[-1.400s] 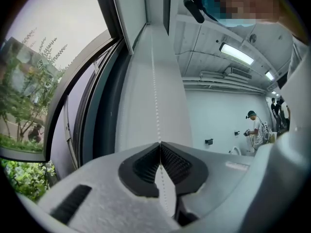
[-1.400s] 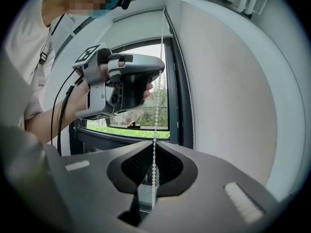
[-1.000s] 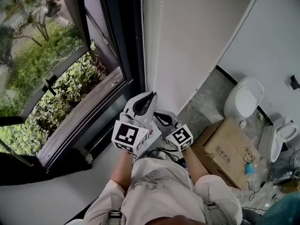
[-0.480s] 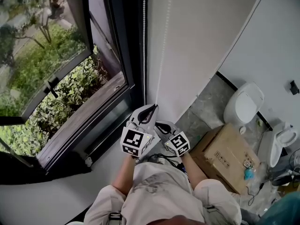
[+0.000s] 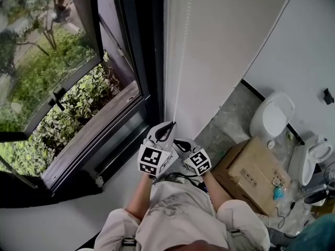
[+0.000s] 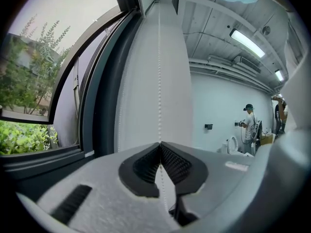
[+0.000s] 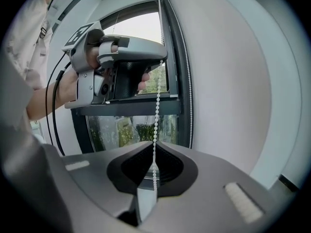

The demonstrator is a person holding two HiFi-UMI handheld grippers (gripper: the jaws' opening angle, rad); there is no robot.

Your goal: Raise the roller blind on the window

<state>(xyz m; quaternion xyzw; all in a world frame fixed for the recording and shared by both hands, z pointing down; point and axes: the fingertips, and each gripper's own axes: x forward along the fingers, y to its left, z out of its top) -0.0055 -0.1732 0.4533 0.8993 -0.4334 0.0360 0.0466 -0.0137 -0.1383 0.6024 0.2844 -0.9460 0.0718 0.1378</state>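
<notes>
The white roller blind (image 5: 220, 46) hangs beside the dark window frame (image 5: 141, 51). Its white bead chain (image 5: 180, 61) runs straight down the blind's edge. My left gripper (image 5: 170, 124) is shut on the chain at waist height. In the left gripper view the jaws (image 6: 160, 143) pinch the chain (image 6: 159, 72), which rises taut along the blind (image 6: 141, 91). My right gripper (image 5: 179, 141) sits just below and to the right of the left. In the right gripper view the chain (image 7: 156, 110) drops from the left gripper (image 7: 121, 62) into the right gripper (image 7: 154, 144), which is shut on it.
The open window (image 5: 57, 82) and its sill (image 5: 89, 135) lie to my left, with green shrubs outside. A cardboard box (image 5: 251, 169) and toilets (image 5: 272, 114) stand on the floor at the right. A person (image 6: 249, 123) stands far back in the room.
Both grippers have moved down and closer to my body along the chain, the left one drawing the chain down with it.
</notes>
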